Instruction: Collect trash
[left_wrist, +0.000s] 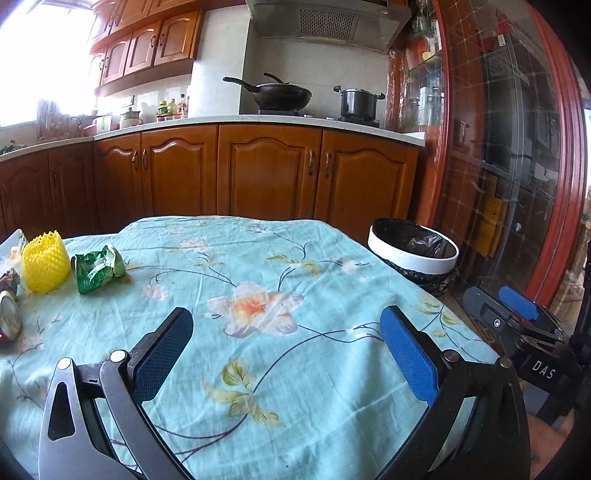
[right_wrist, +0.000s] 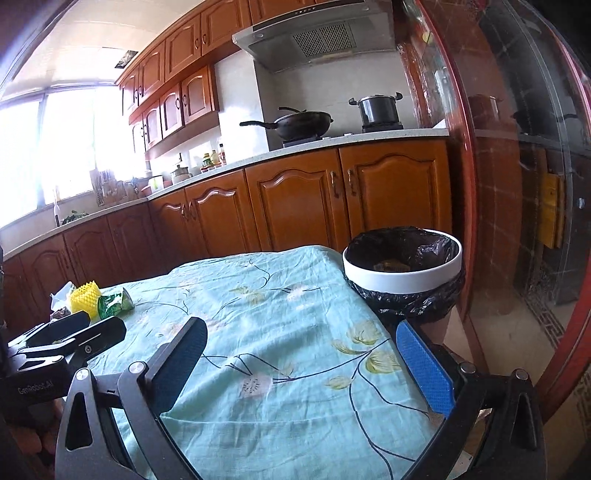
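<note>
On the floral tablecloth at the left lie a crumpled green wrapper, a yellow foam net sleeve and a can at the frame's edge. My left gripper hovers over the cloth, open, with nothing between its blue pads. A white-rimmed bin with a black bag stands off the table's far right corner. In the right wrist view my right gripper is open and empty over the table's right side, close to the bin. The wrapper and yellow sleeve lie far left.
Wooden kitchen cabinets run behind the table, with a wok and a pot on the stove. A red-framed glass door stands right of the bin. Something brownish lies inside the bin in the right wrist view.
</note>
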